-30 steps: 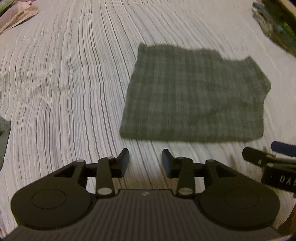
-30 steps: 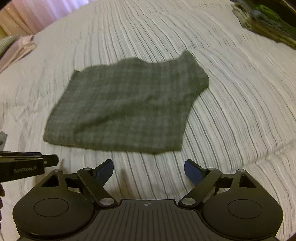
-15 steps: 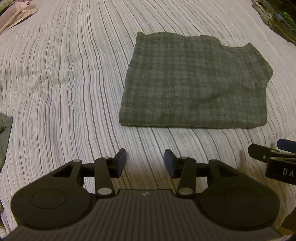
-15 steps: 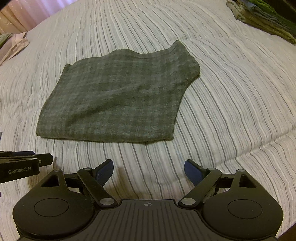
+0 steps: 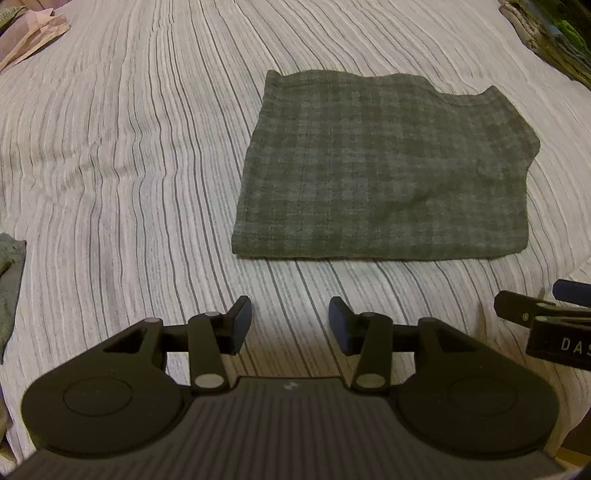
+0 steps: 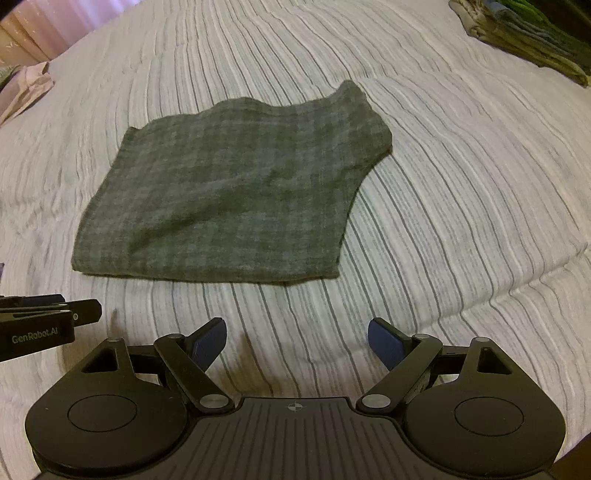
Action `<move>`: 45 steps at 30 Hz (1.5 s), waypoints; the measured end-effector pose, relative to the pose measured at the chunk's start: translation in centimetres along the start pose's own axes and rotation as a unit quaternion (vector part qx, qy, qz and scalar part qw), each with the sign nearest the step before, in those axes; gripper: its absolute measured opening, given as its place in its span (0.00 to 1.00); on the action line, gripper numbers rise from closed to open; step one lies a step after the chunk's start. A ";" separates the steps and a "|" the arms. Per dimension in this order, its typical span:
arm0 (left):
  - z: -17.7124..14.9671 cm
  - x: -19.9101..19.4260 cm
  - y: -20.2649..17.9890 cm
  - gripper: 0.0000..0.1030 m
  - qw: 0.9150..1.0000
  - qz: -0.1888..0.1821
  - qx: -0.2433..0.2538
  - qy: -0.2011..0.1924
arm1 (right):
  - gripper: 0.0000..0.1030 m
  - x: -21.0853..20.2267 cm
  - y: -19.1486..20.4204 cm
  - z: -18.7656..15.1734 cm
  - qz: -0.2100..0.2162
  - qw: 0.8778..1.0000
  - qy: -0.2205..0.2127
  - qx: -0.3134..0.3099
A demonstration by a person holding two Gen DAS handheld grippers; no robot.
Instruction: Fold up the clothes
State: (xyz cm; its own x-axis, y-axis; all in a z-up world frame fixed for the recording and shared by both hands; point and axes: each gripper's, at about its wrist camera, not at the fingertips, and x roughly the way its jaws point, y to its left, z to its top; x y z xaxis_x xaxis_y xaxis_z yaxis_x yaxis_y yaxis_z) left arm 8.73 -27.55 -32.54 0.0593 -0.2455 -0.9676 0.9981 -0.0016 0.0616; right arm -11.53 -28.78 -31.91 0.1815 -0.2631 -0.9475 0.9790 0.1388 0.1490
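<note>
A grey plaid cloth (image 5: 388,166) lies folded into a rough rectangle on the striped bedspread (image 5: 129,166). In the right wrist view the same plaid cloth (image 6: 232,195) sits ahead and to the left. My left gripper (image 5: 290,326) hovers short of the cloth's near edge, open and holding nothing. My right gripper (image 6: 297,341) is open wider, also short of the near edge and holding nothing. Each gripper shows at the side of the other's view: the right gripper (image 5: 546,314) and the left gripper (image 6: 48,314).
A stack of folded clothes (image 6: 528,33) lies at the far right of the bed. A pink garment (image 5: 33,33) lies at the far left. Another grey piece of fabric (image 5: 9,280) sits at the left edge. The striped bedspread (image 6: 461,184) extends around the cloth.
Both grippers have pulled back a little from the plaid cloth, so it sits slightly farther away. The cloth lies still and both grippers stay open.
</note>
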 end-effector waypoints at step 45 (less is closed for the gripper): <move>-3.3 -17.1 3.3 0.48 0.992 -0.053 -0.023 -0.108 | 0.84 -14.2 3.9 -0.5 0.029 0.995 -0.063 -0.067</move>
State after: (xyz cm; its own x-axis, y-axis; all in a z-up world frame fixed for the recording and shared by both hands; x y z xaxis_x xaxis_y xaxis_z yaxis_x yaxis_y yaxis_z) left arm 11.02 -20.13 -16.57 -0.0462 -0.4483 -0.8927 0.9985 0.0047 -0.0540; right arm -10.34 -23.97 -17.98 0.2558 -0.3666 -0.8945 0.9469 0.2813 0.1555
